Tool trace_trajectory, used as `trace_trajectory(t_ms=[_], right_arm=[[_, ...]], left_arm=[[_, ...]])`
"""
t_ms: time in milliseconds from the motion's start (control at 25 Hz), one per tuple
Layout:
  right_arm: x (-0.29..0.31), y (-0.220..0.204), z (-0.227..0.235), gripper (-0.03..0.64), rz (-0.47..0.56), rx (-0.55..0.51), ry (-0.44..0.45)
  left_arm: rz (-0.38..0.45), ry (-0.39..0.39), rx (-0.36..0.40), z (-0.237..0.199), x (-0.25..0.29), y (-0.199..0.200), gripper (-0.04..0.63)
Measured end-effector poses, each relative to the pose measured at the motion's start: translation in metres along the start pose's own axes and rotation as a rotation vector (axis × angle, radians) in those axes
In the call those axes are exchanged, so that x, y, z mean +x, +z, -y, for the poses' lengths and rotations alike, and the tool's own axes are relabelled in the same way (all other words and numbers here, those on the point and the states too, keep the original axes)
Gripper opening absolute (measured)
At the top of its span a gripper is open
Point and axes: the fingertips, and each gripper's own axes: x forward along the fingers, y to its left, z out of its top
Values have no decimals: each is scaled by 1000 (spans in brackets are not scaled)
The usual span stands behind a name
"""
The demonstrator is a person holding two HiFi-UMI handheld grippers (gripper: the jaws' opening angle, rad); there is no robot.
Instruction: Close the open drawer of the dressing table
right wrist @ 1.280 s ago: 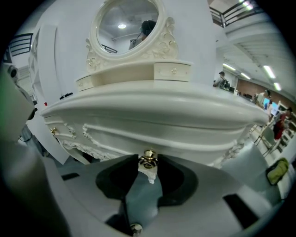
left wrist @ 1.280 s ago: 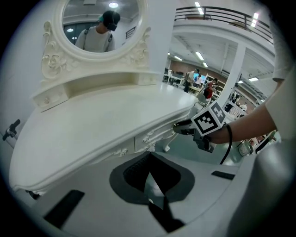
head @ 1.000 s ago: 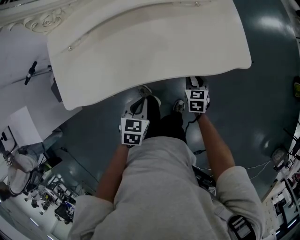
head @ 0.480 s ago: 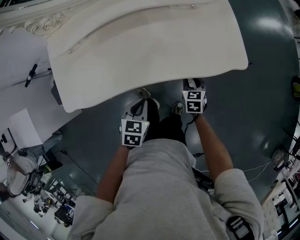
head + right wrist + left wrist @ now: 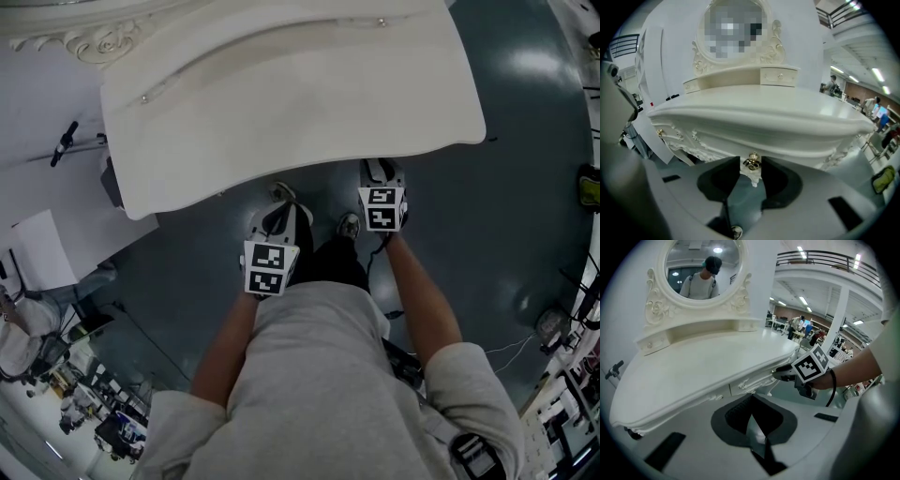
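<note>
Floor (image 5: 525, 187), dark and glossy, spreads beneath everything, and over it stands the white dressing table (image 5: 281, 94), whose broad curved top fills the upper part of the head view. A person in a grey shirt (image 5: 319, 394) stands at the table's front edge with both forearms stretched toward it. At the back edge of the table rises an oval mirror (image 5: 703, 268) in a carved frame, with a low shelf under it that carries a small drawer (image 5: 778, 75) at its right end. The drawer (image 5: 743, 386) of the task sits under the front edge of the top, toward the right corner, its pale panel framed by carved scrollwork; whether it is pushed fully in cannot be told. The left gripper (image 5: 751, 397) hangs just short of the front edge, near the middle, its dark pads (image 5: 733, 411) met at the tips with nothing between them. The right gripper (image 5: 751, 159) reaches under the front edge further to the right, and from the left gripper view its tip lies against the drawer front. Its pads (image 5: 776, 176) are drawn in on either side of the gold knob (image 5: 751, 164), which sits right between the fingertips with a white carved drop hanging just below it.
</note>
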Motion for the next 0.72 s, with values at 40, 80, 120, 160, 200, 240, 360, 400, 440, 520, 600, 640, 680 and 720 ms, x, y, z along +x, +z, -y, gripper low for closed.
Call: trace_trajectory(t_ms=[40, 80, 120, 160, 200, 240, 360, 400, 440, 520, 600, 640, 680, 720], right_arm=[[-3, 0, 1, 137, 3, 1, -4], [-7, 0, 2, 137, 9, 3, -7], [-11, 1, 3, 137, 17, 8, -8], [-15, 2, 2, 137, 24, 15, -7], [-19, 4, 0, 137, 30, 23, -5], [-23, 7, -2, 135, 37, 27, -2], [-38, 15, -8, 96, 69, 7, 0], [-44, 18, -9, 68, 85, -5, -2], [-50, 23, -11, 38, 103, -18, -1], [-62, 32, -17, 17, 141, -43, 10], [-73, 40, -26, 15, 176, -72, 28], [-80, 44, -30, 15, 192, -89, 36], [-87, 47, -34, 15, 208, -104, 42], [-94, 50, -37, 15, 225, -114, 48]], left_arm=[[5, 0, -1, 2, -1, 1, 6], [10, -1, -2, 5, -2, 1, 6], [15, -2, -3, 8, -2, 2, 6], [19, -3, -6, 11, -3, 2, 6], [22, -5, -10, 13, -3, 2, 6], [26, -7, -15, 16, -3, 2, 6], [44, -14, -23, 27, -4, 7, 6], [52, -15, -22, 30, -5, 9, 6], [60, -15, -21, 34, -6, 11, 6], [82, -15, -17, 39, -8, 15, 6], [114, -14, -11, 44, -12, 20, 6], [131, -9, -11, 46, -14, 22, 6], [146, -2, -12, 49, -16, 24, 6], [159, 7, -14, 51, -18, 26, 6]])
